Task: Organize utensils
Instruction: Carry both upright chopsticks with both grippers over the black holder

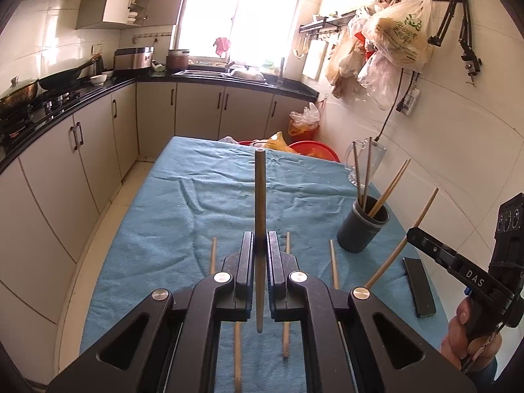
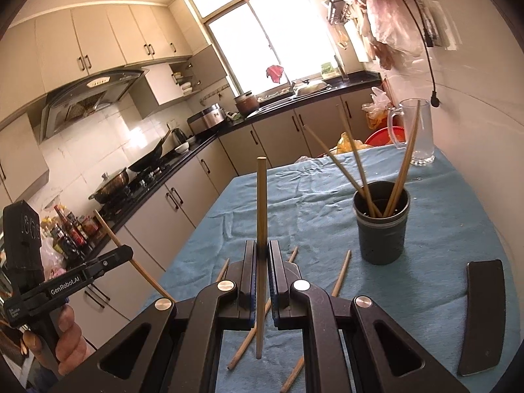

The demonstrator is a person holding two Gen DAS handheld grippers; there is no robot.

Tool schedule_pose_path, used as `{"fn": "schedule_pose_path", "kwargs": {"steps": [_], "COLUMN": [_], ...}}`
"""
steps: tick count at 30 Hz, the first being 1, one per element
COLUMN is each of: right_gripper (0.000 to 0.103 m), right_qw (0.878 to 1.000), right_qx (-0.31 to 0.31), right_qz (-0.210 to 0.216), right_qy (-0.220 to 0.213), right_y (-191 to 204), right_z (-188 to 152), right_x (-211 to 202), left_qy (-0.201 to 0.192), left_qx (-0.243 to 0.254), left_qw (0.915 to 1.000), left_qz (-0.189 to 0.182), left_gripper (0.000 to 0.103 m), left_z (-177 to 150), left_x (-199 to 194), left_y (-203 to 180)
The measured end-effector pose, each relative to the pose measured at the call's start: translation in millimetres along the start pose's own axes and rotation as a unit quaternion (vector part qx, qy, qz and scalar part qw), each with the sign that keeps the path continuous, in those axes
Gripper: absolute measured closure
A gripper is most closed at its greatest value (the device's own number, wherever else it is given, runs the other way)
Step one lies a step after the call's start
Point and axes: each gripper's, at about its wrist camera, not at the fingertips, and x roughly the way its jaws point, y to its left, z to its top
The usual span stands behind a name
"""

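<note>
pinching one upright chopstick (image 1: 259, 193) each, left gripper (image 1: 260, 245) and right gripper (image 2: 261, 253) hover near dark cup (image 2: 382, 226).

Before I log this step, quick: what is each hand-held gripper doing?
Left hand-held gripper: closed on a darker chopstick, held upright.
Right hand-held gripper: closed on a light wooden chopstick, held upright.

A blue cloth (image 1: 203, 196) covers the tabletop. A glass mug (image 2: 414, 131) stands at two o'clock, a black phone (image 2: 481, 314) at four. Red basins (image 1: 314, 150) sit beyond.
</note>
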Motion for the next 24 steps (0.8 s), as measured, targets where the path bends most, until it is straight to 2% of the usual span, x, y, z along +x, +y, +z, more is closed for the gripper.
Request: {"fn": "schedule_pose_path", "kwargs": {"steps": [14,24], "right_gripper": [0.096,0.096], "right_qw": [0.997,0.99], "right_qx": [0.044,0.06], "right_qz": [-0.032,-0.056], "right_qy": [-0.063,-0.116], "right_y": [-50,-75], "right_z": [30,69], "right_x": [-42,-68], "left_qy": [0.004,-0.014], "left_qx": [0.036,0.063], "left_qw": [0.9987,0.9952], "left_qz": [-0.035,-0.073], "left_gripper": [0.097,0.097], "left_z": [25,70], "left_x": [16,31], "left_y": [-52,-106]}}
